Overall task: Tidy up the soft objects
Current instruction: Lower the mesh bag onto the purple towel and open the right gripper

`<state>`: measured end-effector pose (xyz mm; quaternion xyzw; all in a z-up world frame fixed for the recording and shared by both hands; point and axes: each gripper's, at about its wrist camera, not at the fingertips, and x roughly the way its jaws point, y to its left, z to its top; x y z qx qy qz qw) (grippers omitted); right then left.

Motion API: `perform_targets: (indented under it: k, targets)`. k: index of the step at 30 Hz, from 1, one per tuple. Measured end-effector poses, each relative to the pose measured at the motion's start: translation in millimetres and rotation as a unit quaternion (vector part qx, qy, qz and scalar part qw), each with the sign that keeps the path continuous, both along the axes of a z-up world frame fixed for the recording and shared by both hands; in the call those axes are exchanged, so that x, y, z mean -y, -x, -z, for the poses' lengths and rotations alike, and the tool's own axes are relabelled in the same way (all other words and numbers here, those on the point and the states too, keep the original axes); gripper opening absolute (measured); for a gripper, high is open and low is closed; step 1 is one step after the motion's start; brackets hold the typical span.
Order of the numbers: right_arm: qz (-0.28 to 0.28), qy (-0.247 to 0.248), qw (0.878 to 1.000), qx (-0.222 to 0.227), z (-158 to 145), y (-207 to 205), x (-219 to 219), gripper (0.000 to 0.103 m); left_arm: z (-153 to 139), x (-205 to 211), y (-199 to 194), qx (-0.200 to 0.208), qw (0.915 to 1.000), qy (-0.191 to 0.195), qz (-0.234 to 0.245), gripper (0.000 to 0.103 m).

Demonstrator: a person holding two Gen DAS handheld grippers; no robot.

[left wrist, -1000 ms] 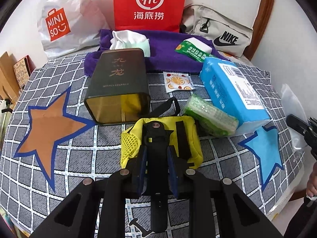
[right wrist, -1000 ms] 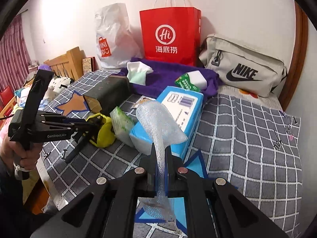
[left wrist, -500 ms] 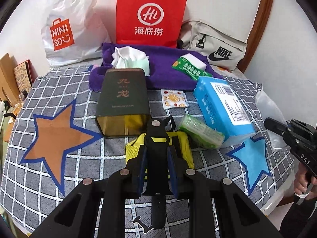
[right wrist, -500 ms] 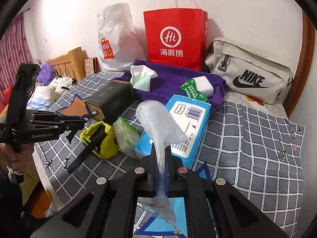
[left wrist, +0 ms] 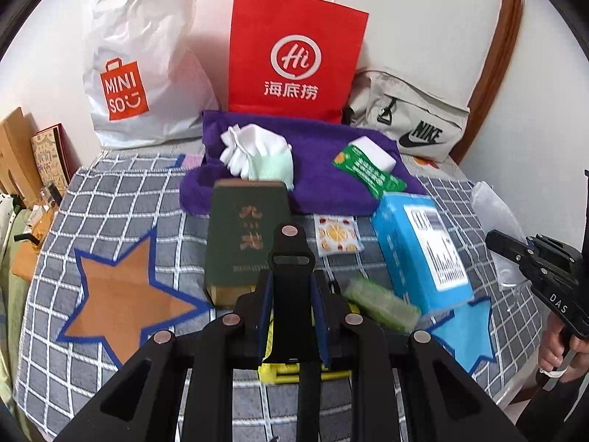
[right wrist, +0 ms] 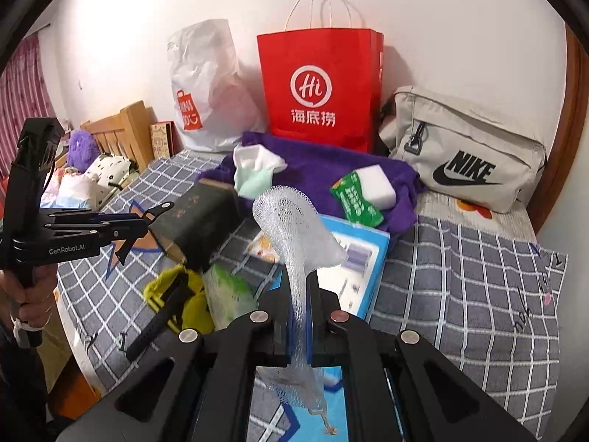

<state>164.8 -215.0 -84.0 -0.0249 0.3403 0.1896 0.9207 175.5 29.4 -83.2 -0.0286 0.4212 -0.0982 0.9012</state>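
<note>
My left gripper (left wrist: 291, 287) is shut on the black strap (left wrist: 291, 258) of a yellow mesh pouch (left wrist: 272, 372) and holds it above the checked bed cover. The pouch also shows in the right wrist view (right wrist: 191, 302). My right gripper (right wrist: 300, 294) is shut on a white mesh net (right wrist: 294, 221) that sticks up between its fingers. A purple towel (left wrist: 324, 147) lies at the back with white-and-mint gloves (left wrist: 261, 154) and a green-wrapped white sponge (left wrist: 368, 162) on it. A blue tissue pack (left wrist: 419, 246), a green soft pack (left wrist: 383, 305) and an orange-print sachet (left wrist: 337, 235) lie in the middle.
A dark green box (left wrist: 244, 239) lies in front of the towel. A red paper bag (left wrist: 294, 55), a white Miniso bag (left wrist: 143, 66) and a grey Nike bag (left wrist: 412, 118) stand along the wall. The bed edge runs at the right (left wrist: 515, 386).
My left gripper has lifted and pulled back with the strap, and the yellow pouch has slid under the gripper. My right gripper has risen a little, still holding the net.
</note>
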Motion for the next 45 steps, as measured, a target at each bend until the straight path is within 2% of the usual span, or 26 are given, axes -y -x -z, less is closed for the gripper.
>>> perform_targets:
  k: [17,28,35,45]
  targets:
    - [-0.002,-0.009,1.000,0.004,-23.7,-84.4,-7.3,0.005,-28.9,-16.9,-77.3,0.016,0.9995,0.013,-0.024,0.020]
    - [-0.006,-0.013,1.000,0.009,-29.7,-143.5,-11.2,0.005,-29.0,-16.7,-132.1,0.016,0.9994,0.005,-0.031,0.020]
    - [-0.002,-0.018,1.000,-0.002,-15.9,-174.6,-9.9,0.005,-16.2,-16.7,-164.3,0.004,0.9995,0.006,-0.032,0.020]
    - [-0.014,-0.013,0.999,-0.045,15.3,-199.9,-8.9,0.005,-4.0,-18.1,-200.2,-0.004,0.9993,0.020,-0.030,0.020]
